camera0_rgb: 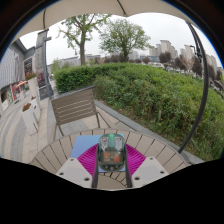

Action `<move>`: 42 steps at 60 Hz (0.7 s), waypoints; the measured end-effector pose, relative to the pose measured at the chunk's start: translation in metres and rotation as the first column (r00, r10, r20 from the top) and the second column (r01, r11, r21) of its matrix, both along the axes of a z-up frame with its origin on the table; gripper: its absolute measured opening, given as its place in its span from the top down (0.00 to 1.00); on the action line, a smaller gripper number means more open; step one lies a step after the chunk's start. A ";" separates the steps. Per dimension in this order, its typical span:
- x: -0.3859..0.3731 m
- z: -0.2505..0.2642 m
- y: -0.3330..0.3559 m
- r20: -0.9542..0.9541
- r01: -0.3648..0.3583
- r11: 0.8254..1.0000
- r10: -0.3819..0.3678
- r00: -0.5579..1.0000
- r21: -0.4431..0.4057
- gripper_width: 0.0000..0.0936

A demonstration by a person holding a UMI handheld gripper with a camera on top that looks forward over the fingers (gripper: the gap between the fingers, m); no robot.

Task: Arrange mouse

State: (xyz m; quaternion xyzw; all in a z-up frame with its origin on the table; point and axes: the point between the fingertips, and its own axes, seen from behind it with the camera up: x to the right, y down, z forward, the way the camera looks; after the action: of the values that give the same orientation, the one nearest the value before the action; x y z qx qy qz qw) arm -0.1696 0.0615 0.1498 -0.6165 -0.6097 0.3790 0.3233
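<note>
Gripper (112, 172): fingers apart, pink pads (90, 160) facing inward at either side of a small dark, greenish object (111, 150). Likely the mouse; shape too unclear to confirm. Cannot tell whether the pads press on it or merely flank it; no gap resolvable on either side.

Mouse sits between the fingers, over a blue mat (84, 146) whose edge shows just left of it. Mat lies on a slatted wooden table (60, 150). Judgement: mat is the intended spot, so the mouse is at or close to its place.

Beyond the mouse: a wooden chair (76, 108) against the table's far side; past that a hedge (150, 90), trees, buildings.

Pose: the camera looks forward and down along the fingers, with the gripper low over the table and roughly level. Holder's hand not in view.
</note>
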 end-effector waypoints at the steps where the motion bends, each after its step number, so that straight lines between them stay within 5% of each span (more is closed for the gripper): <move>1: -0.010 -0.001 -0.006 0.001 -0.008 1.000 0.008 1.000 0.002 0.59; 12: -0.100 -0.072 -0.060 0.073 -0.010 1.000 0.009 0.997 0.013 0.59; 22: -0.106 -0.141 -0.077 0.171 -0.008 0.999 0.000 0.985 0.045 0.53; 26: -0.099 -0.156 -0.074 0.204 -0.004 0.997 -0.012 0.979 0.077 0.46; 31: -0.095 -0.153 -0.065 0.205 0.018 0.992 -0.043 0.978 0.121 0.07; 42: -0.039 -0.099 -0.056 0.243 0.052 0.996 -0.068 0.968 0.071 0.09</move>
State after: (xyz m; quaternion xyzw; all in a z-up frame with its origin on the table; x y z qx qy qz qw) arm -0.2086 0.0059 0.0508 -0.6661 -0.6380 0.2702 0.2762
